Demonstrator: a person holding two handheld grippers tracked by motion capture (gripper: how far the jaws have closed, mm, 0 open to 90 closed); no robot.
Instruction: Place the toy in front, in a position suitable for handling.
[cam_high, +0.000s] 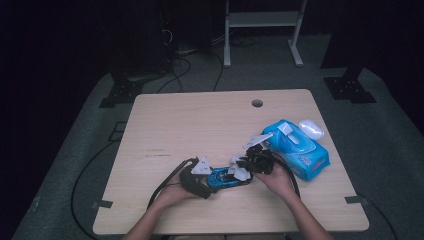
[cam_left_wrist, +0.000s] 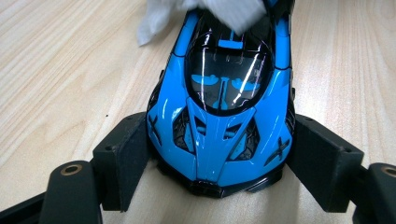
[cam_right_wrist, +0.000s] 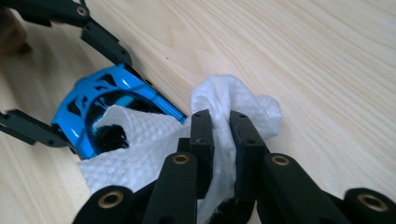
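Lying near the worktop's (cam_high: 165, 120) front edge, high view: blue toy car (cam_high: 223, 177), between left gripper (cam_high: 200, 181) and right gripper (cam_high: 245, 170); wipes pack (cam_high: 300, 149) at right. Left gripper view: jaws clamp the car's (cam_left_wrist: 219, 121) nose. Right gripper view: jaws pinch a white wipe (cam_right_wrist: 154, 140) draped on the car (cam_right_wrist: 100, 100).

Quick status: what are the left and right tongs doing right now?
Left tongs: closed on the toy car, pads against its sides.
Right tongs: shut on the white wipe, which lies on the car.
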